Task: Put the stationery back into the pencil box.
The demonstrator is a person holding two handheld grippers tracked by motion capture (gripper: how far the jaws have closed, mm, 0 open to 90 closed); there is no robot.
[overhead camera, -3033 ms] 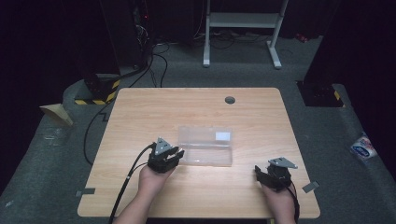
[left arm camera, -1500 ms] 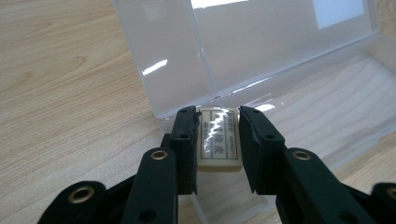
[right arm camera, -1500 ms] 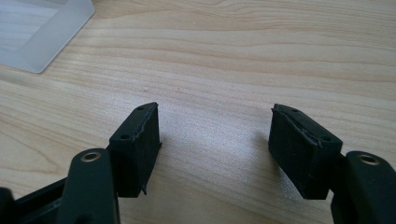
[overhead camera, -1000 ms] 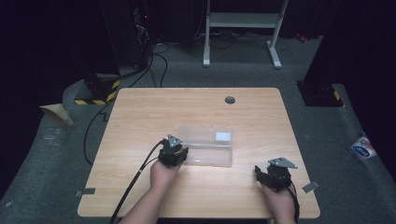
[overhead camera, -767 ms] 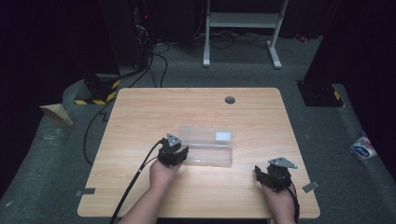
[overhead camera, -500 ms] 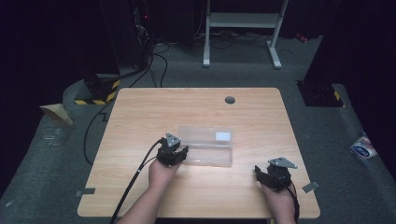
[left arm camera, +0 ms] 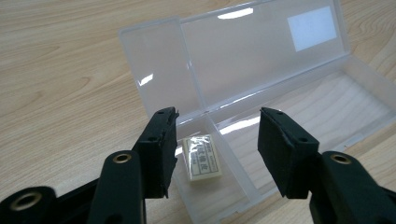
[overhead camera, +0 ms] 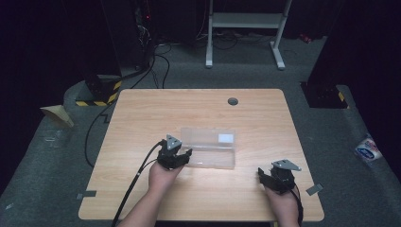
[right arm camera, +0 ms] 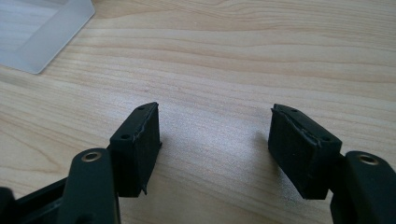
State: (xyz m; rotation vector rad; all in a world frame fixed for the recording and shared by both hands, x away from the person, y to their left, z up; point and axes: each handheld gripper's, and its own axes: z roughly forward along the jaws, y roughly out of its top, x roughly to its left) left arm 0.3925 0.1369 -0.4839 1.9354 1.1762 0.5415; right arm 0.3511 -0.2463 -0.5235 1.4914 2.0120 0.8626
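A: Eraser [left arm camera: 202, 157]: lying in the end compartment of the open clear case [left arm camera: 289, 100] on the tabletop [overhead camera: 142, 118].

B: My left hand-held gripper [left arm camera: 217, 140], jaws just opening, stands spread above it. Withdrawing crookedly could snag the case wall.

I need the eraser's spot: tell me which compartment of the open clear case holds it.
The small end compartment of the clear plastic case, just beyond the left tongs, holds the wrapped eraser; the long compartment lies bare.
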